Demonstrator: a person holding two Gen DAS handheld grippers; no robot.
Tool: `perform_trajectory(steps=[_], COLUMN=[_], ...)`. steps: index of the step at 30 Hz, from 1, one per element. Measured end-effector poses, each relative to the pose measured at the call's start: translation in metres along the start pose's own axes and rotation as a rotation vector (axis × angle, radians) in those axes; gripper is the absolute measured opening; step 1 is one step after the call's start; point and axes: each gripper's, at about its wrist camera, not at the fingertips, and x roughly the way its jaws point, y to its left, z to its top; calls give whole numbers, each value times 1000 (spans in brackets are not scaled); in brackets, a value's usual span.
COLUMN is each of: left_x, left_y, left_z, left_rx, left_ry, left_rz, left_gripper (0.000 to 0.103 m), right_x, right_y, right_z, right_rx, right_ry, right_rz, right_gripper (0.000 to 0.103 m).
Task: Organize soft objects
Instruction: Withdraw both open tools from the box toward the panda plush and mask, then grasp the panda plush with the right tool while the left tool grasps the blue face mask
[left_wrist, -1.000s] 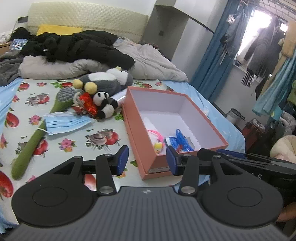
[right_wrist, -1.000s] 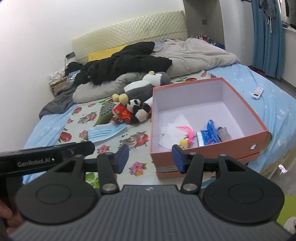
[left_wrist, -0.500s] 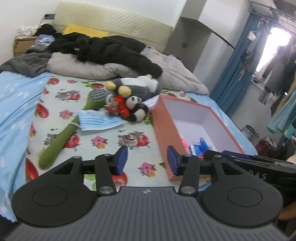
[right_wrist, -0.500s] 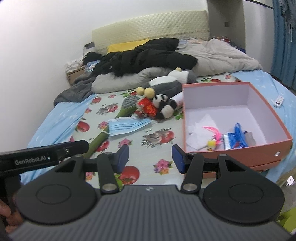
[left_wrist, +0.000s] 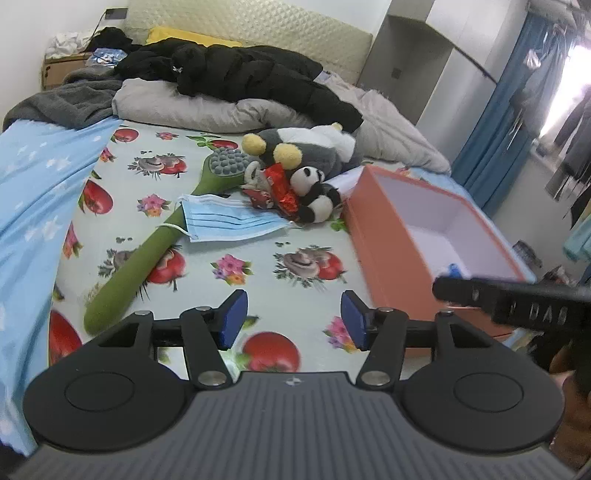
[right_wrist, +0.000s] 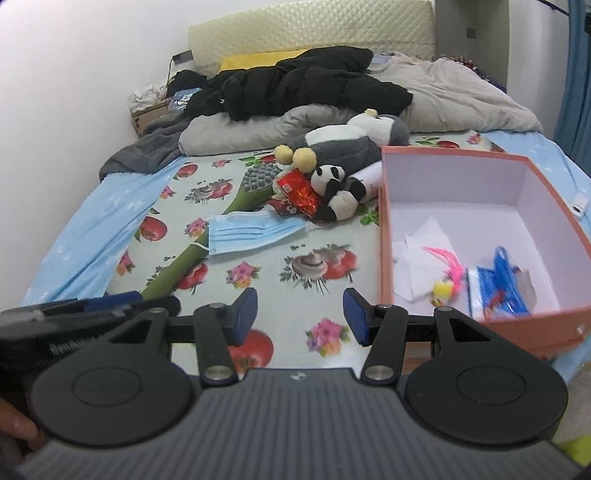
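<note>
An orange box (left_wrist: 384, 236) (right_wrist: 384, 236) with a white inside stands on the bed at the right; it holds white paper (right_wrist: 417, 254), a pink and yellow toy (right_wrist: 445, 284) and a blue packet (right_wrist: 498, 284). Left of it lie a small panda plush (left_wrist: 314, 192) (right_wrist: 336, 188), a big grey plush (left_wrist: 306, 147) (right_wrist: 354, 142), a red packet (left_wrist: 282, 184) (right_wrist: 299, 190), a blue face mask (left_wrist: 229, 219) (right_wrist: 247, 232) and a long green massage stick (left_wrist: 147, 254) (right_wrist: 207, 240). My left gripper (left_wrist: 290, 319) and right gripper (right_wrist: 299, 315) are open and empty above the bed's near edge.
A fruit-print sheet (left_wrist: 207, 266) covers the bed. Black jackets (left_wrist: 240, 77), grey bedding (left_wrist: 192, 110) and a padded headboard (left_wrist: 258, 33) lie at the far end. A blue curtain (left_wrist: 491, 147) and hanging clothes are at the right.
Both grippers have swung left: the box has slid to the right in both views and the plush pile and mask now sit nearer the centre. The jaws stay open.
</note>
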Motion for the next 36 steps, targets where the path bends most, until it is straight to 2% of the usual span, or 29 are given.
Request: perform_trajectory(steps=[8,13,19,25,29,32,36], left_x=[86,131,176,212,231,242,253], left_y=[18,30,31,38,40,43,47], left_z=[1,9,18,27,30,31,32], left_rx=[84,157,368,464,536,599,648], left_ry=[69,84,66,72,75,91,84], left_rz=[60,103,171,171,199,211,220], left_gripper=[64,64,64,64,64,64,64], right_x=[75,124,179,217,246,268,289], right_y=[4,-1,-14,-9,-14,-15,-19], right_z=[36,61,83,97,111,119,123], right_rx=[-31,-46,-30,-90,-97,-146,-172], right_ry=[19,39,83,86,103,126,140], right_rz=[15,-1,-20,-19,-29,-98,-130], right_gripper=[53,53,53,53,53,51,50])
